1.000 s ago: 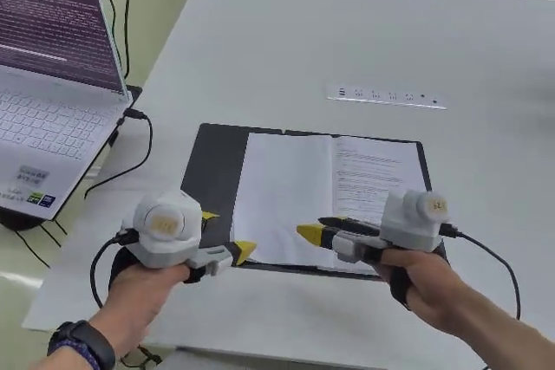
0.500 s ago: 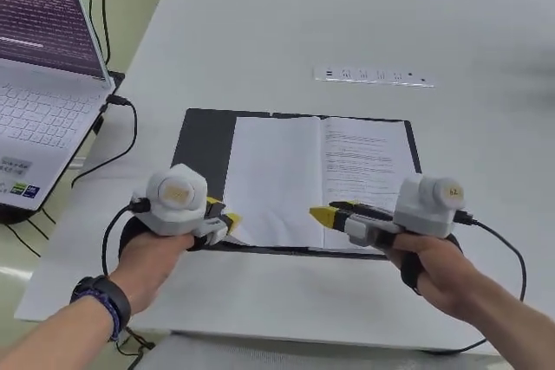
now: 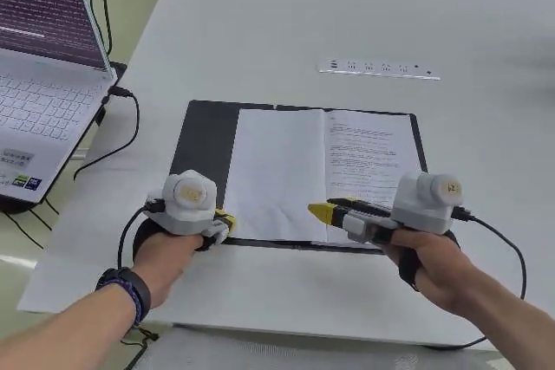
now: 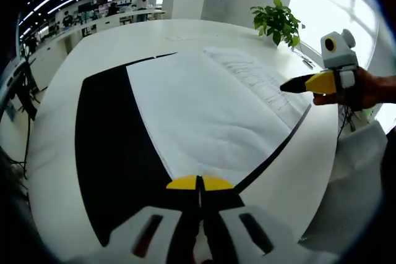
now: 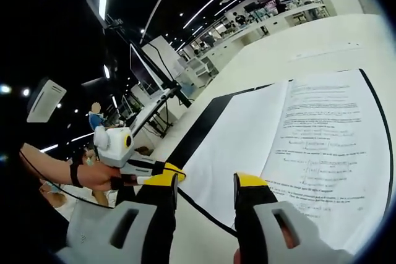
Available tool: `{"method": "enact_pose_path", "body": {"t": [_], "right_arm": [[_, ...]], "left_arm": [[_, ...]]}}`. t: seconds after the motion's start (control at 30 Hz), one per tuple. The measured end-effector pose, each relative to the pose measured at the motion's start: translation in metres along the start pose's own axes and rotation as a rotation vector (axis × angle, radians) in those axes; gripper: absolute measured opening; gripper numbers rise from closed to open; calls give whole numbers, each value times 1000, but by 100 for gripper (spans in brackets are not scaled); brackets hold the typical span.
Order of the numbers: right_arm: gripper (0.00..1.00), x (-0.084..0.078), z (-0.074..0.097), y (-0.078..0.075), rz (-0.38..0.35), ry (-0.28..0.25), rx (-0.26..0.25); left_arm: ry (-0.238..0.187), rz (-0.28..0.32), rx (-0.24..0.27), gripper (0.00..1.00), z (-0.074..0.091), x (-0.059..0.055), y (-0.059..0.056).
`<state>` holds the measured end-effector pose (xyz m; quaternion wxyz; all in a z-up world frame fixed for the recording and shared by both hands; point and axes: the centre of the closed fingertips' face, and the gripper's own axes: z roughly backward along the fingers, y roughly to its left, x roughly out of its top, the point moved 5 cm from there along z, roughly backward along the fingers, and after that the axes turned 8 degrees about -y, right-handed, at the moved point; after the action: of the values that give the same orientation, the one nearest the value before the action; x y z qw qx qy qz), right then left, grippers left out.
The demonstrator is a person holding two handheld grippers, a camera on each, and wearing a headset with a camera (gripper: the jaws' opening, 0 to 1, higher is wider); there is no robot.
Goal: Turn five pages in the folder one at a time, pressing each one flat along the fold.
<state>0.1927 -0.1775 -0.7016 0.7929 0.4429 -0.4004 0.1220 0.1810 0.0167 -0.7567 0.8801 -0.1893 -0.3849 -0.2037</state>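
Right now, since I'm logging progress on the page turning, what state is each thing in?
Folder: open, lying flat.
Left sheet: blank side up, lying flat.
Right sheet: printed side up, flat.
Left hand-held gripper: shut, tips at the left sheet's near corner.
Right hand-held gripper: open, nothing between the jaws.
Laptop: open, screen lit.

Folder [image 3: 204,149]: black cover. Left page [image 3: 277,171]: plain white. Right page [image 3: 373,158]: white, fine lines of dark print. Left hand-held gripper [image 3: 227,218] and right hand-held gripper [image 3: 319,211]: pale grey-white bodies, yellow tips. Desk [image 3: 286,23]: white. Power strip [image 3: 377,68]: white. Laptop [image 3: 43,84]: silver-white keys, dark purple screen with pale text. Cable [image 3: 136,127]: black. Wristband [image 3: 121,285]: black.
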Motion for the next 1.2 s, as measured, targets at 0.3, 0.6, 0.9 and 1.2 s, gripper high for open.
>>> {"method": "enact_pose_path", "body": {"t": [0.3, 0.6, 0.9, 1.2], "right_arm": [[31, 4, -5, -4, 8, 7, 4], [22, 18, -20, -23, 26, 0, -24], [8, 23, -44, -52, -10, -7, -88], [3, 29, -63, -72, -53, -17, -138]], "left_arm": [[-11, -38, 6, 0, 1, 1, 0], [-10, -5, 14, 0, 1, 1, 1], [3, 2, 11, 0, 1, 1, 1], [1, 6, 23, 0, 0, 1, 2]]}}
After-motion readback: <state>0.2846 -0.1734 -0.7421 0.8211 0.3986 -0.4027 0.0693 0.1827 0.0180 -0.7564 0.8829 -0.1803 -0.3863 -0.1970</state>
